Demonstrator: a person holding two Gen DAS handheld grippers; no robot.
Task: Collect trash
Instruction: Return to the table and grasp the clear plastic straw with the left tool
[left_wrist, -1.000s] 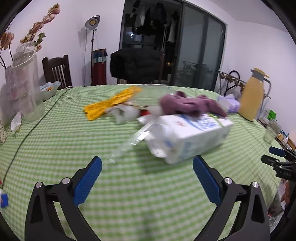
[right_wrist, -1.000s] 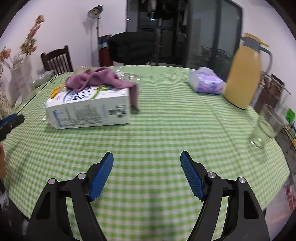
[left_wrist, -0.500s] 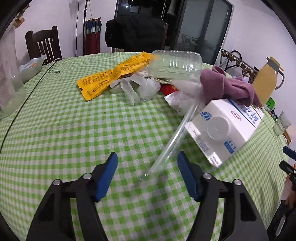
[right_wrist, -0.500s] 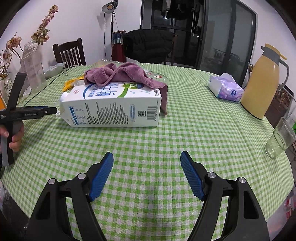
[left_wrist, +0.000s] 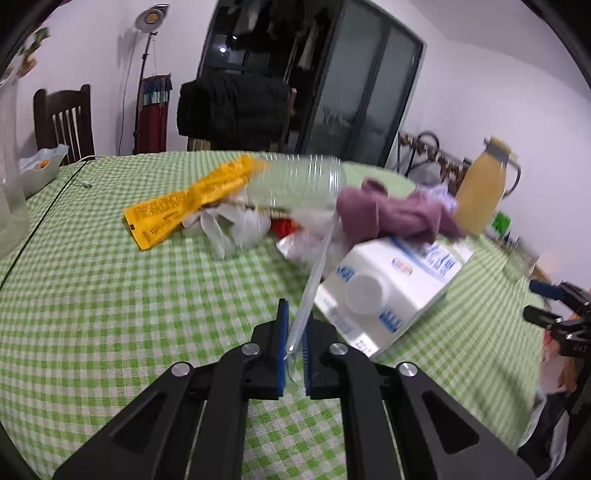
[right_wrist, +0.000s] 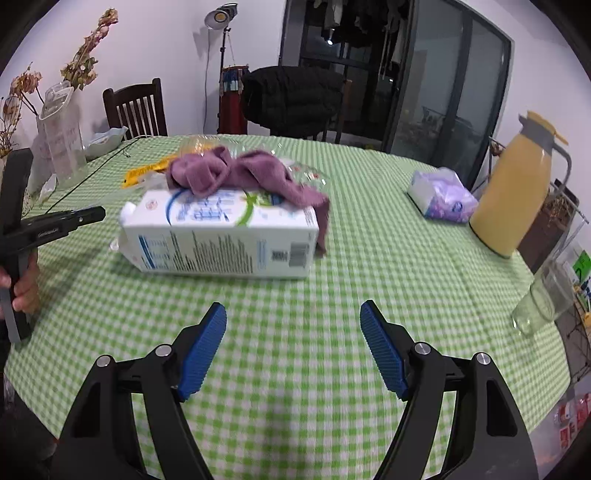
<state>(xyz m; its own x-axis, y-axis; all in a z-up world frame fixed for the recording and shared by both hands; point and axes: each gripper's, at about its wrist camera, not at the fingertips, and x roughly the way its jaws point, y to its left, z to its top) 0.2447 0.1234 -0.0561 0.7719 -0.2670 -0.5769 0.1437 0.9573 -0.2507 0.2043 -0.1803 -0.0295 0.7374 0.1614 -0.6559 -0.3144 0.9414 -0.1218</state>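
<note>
On your green checked table (right_wrist: 369, 229) the milk carton (right_wrist: 221, 240), yellow wrapper (left_wrist: 184, 203) and clear clamshell (left_wrist: 299, 181) all lie uncollected, your right gripper (right_wrist: 293, 350) hangs spread and empty, and your left gripper (left_wrist: 294, 350) has just closed, pinching the clear plastic strip (left_wrist: 314, 280).

Open checked tabletop (right_wrist: 295, 280) along the near edge, ahead of the wide-open right tool (right_wrist: 293, 345). Blocked toward the middle by the carton (right_wrist: 221, 240) lying flat, cloth (right_wrist: 243, 173) draped over it. Behind that, cluttered with a yellow wrapper (left_wrist: 184, 203), gloves (left_wrist: 232, 225) and a clear tray (left_wrist: 303, 181). Right edge crowded by jug (right_wrist: 517, 184), glass (right_wrist: 546, 299) and tissues (right_wrist: 443, 195); left edge by a pitcher (right_wrist: 62, 136).
</note>
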